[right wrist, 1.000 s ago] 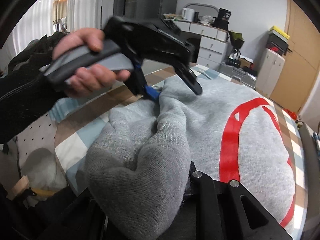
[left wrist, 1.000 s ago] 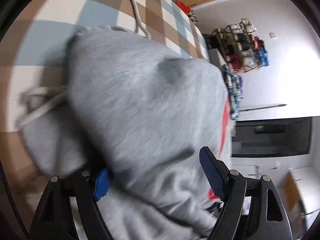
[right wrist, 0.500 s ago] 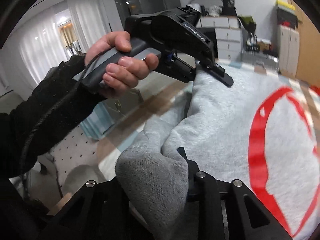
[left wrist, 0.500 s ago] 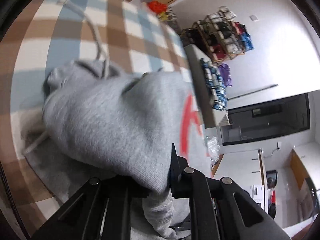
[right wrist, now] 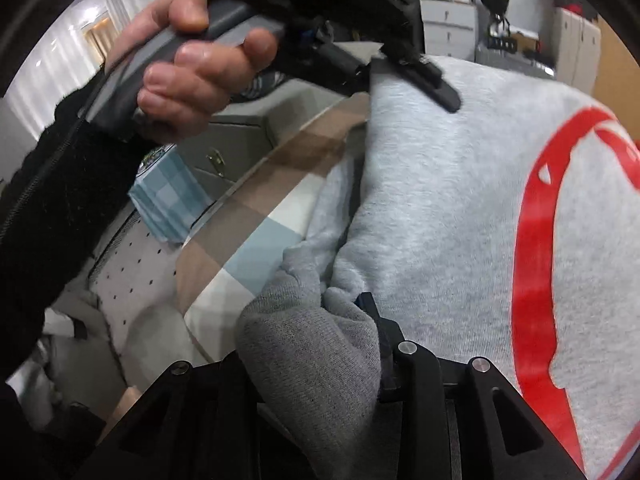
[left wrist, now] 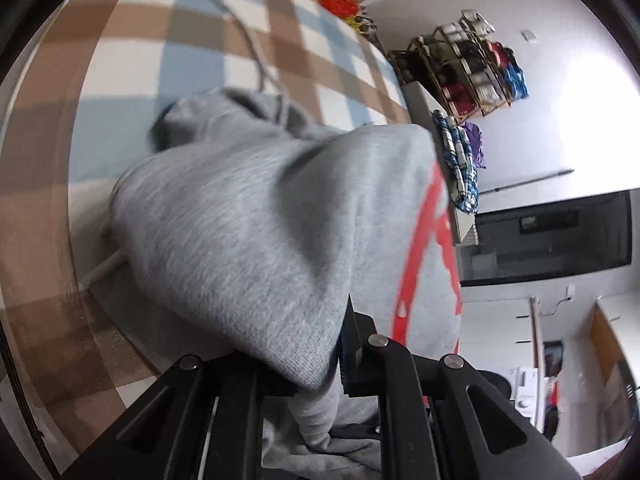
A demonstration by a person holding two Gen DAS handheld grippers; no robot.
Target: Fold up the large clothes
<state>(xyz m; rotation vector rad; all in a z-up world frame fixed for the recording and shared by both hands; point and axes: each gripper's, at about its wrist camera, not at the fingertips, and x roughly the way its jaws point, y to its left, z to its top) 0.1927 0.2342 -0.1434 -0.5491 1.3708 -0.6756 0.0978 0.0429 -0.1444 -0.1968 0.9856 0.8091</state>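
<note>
A grey hoodie (left wrist: 260,220) with a red print lies bunched on the brown, blue and white checked tabletop (left wrist: 120,80). My left gripper (left wrist: 316,364) is shut on a raised fold of its grey cloth. In the right wrist view a hand (right wrist: 188,72) holds that left gripper (right wrist: 384,68) at the hoodie's (right wrist: 440,200) far edge. The jaws of my right gripper (right wrist: 320,344) are opening, with the darker ribbed cuff (right wrist: 312,344) still packed between them and touching the pads. A white drawstring (left wrist: 256,52) trails from the hood across the table.
The table edge (right wrist: 256,184) runs diagonally on the left, with a folded blue checked cloth (right wrist: 168,200) and a dotted sheet (right wrist: 132,280) below it. A wooden rack of rolled items (left wrist: 464,72) and white drawers (right wrist: 444,12) stand beyond the table.
The left gripper's jaws went from wide apart to shut on a fold of the hoodie and lifted it. The hand with it came closer in the right wrist view. The right gripper keeps the cuff.
</note>
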